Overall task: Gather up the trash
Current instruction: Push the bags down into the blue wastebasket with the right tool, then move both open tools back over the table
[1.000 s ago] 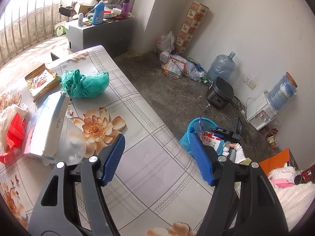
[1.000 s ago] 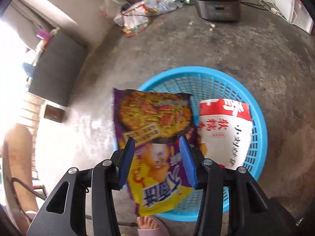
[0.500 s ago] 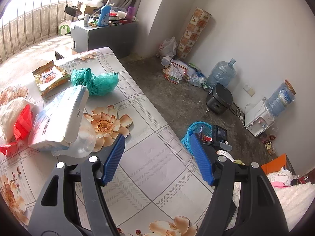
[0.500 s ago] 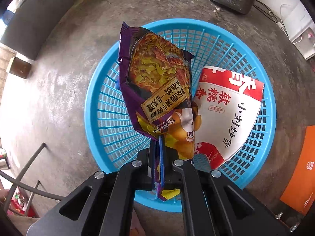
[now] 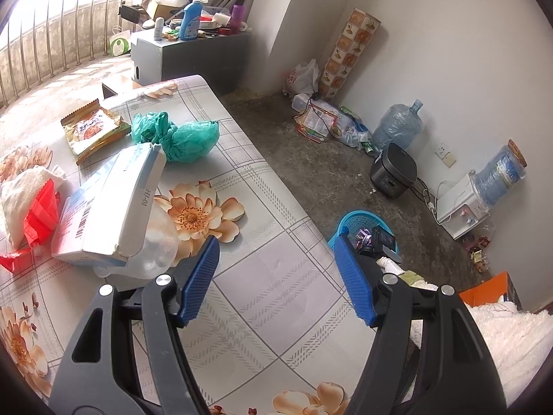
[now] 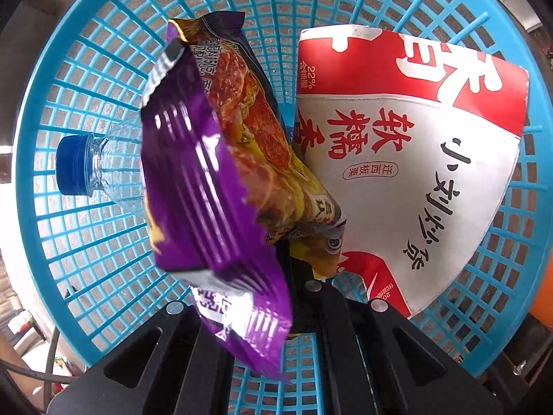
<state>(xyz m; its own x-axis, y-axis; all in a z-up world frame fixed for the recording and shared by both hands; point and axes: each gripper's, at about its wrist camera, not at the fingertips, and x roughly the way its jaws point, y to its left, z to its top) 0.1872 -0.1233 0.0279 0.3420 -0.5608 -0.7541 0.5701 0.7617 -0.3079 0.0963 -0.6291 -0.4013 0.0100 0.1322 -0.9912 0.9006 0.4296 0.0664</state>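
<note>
My right gripper (image 6: 297, 259) is shut on a purple snack bag (image 6: 214, 186) and holds it low inside the blue plastic basket (image 6: 86, 52). A red and white paper bag (image 6: 408, 159) and a clear bottle with a blue cap (image 6: 74, 169) lie in the basket. My left gripper (image 5: 276, 276) is open and empty above the flowered table (image 5: 276, 311). On the table lie a white box (image 5: 114, 207), a green plastic bag (image 5: 179, 135), a yellow snack packet (image 5: 91, 129) and red wrapping (image 5: 38, 207). The basket (image 5: 349, 216) stands on the floor beyond the table's right edge.
A black rice cooker (image 5: 394, 171), water jugs (image 5: 397, 128), a white dispenser (image 5: 459, 204) and floor litter (image 5: 325, 124) line the far wall. A grey cabinet (image 5: 186, 55) stands behind the table. An orange box (image 5: 490, 294) and white cloth (image 5: 501, 339) are at the right.
My right gripper closed on the purple snack bag, then dropped with it deep into the basket. My left gripper rose and pulled back a little, staying open.
</note>
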